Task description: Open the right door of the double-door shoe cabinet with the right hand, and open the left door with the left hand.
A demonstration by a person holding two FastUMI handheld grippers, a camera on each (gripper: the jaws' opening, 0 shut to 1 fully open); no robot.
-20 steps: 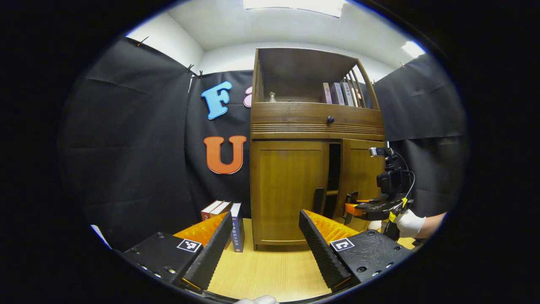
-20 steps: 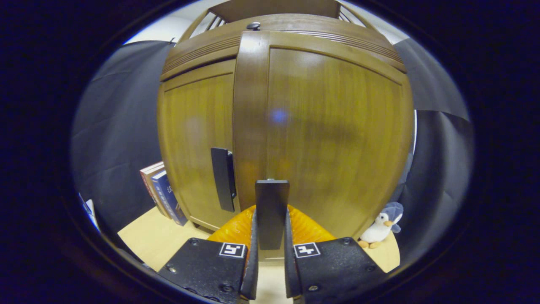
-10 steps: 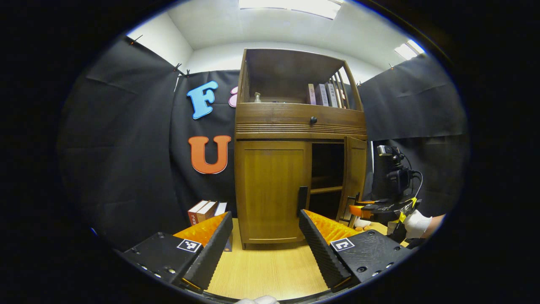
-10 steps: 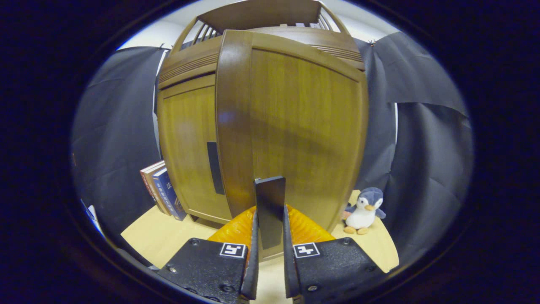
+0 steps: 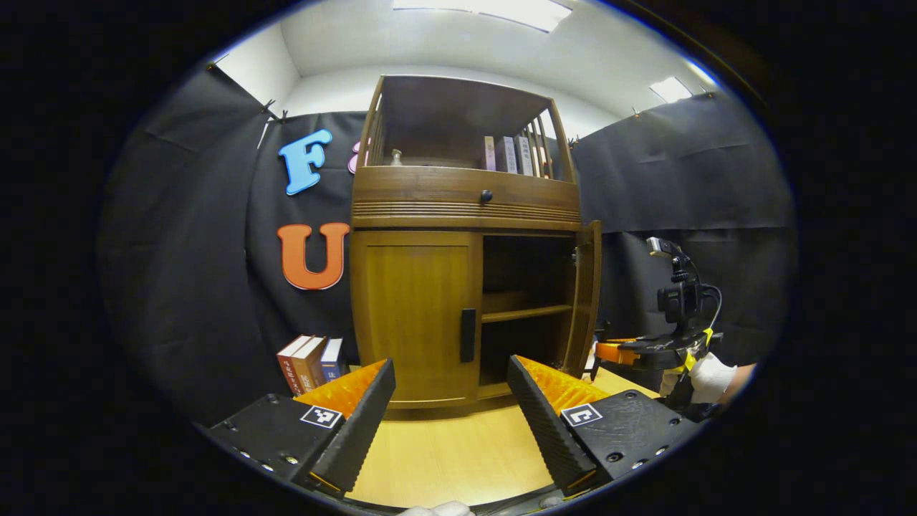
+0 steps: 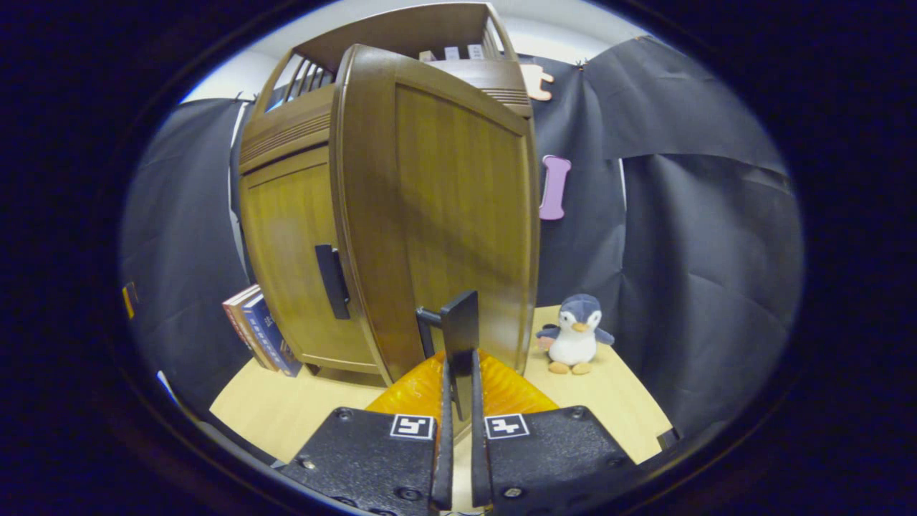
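The wooden shoe cabinet stands ahead on the pale floor. Its left door is closed, with a dark handle at its inner edge. The right door is swung out wide and shows edge-on, baring a dark interior with a shelf. My left gripper is open and holds nothing, a good way short of the left door. In the right gripper view my right gripper is shut on the right door's handle, with the door panel close in front. The right gripper also appears beside the open door.
Several books lean against the cabinet's left side. A plush penguin sits on the floor to the right of the cabinet. More books stand on the top shelf. A gloved hand holds the right gripper.
The right door has swung from slightly ajar to wide open, pulled by my right gripper on its handle. The left gripper stayed open and shifted its view a little to the right.
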